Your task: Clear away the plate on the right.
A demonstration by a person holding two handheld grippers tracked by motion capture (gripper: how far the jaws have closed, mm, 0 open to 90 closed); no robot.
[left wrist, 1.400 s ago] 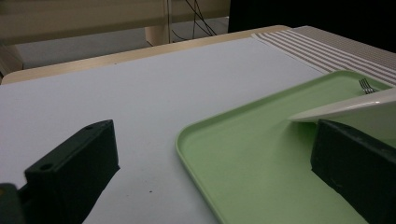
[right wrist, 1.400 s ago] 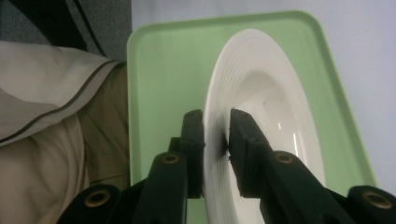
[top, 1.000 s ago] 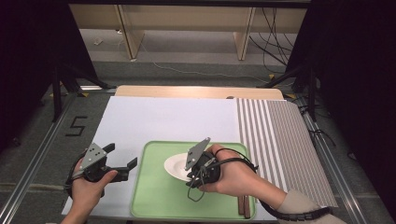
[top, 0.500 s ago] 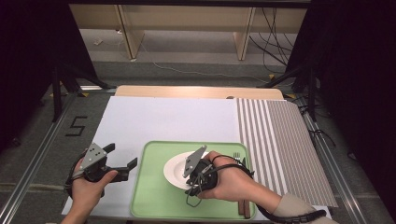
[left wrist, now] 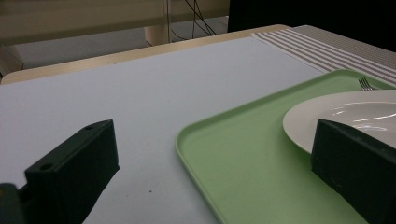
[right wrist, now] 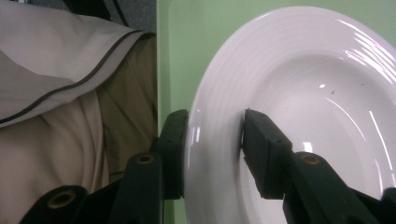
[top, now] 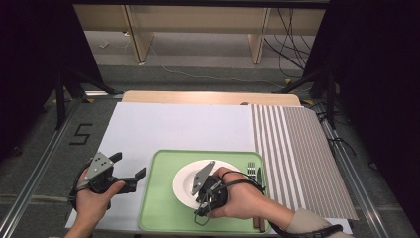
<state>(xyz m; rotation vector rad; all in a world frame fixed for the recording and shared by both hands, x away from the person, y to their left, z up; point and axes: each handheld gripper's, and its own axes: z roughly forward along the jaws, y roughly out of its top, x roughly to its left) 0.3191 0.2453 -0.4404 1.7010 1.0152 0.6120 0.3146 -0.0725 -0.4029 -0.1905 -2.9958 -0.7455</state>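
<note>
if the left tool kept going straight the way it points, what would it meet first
Probably the green tray: the left tool points across the white mat toward its near rim, with the white plate farther along. Depth is unclear.

We hold the left claw (top: 130, 174) level in the left hand (top: 94, 198), forearm entering from the lower left; its jaws stand wide apart with nothing between them. We hold the right claw (top: 198, 191) in the right hand (top: 242, 201), wrist bent inward so it points left and down. Its jaws have just been opening; they straddle the plate (right wrist: 299, 93) rim, the pads close beside it.
</note>
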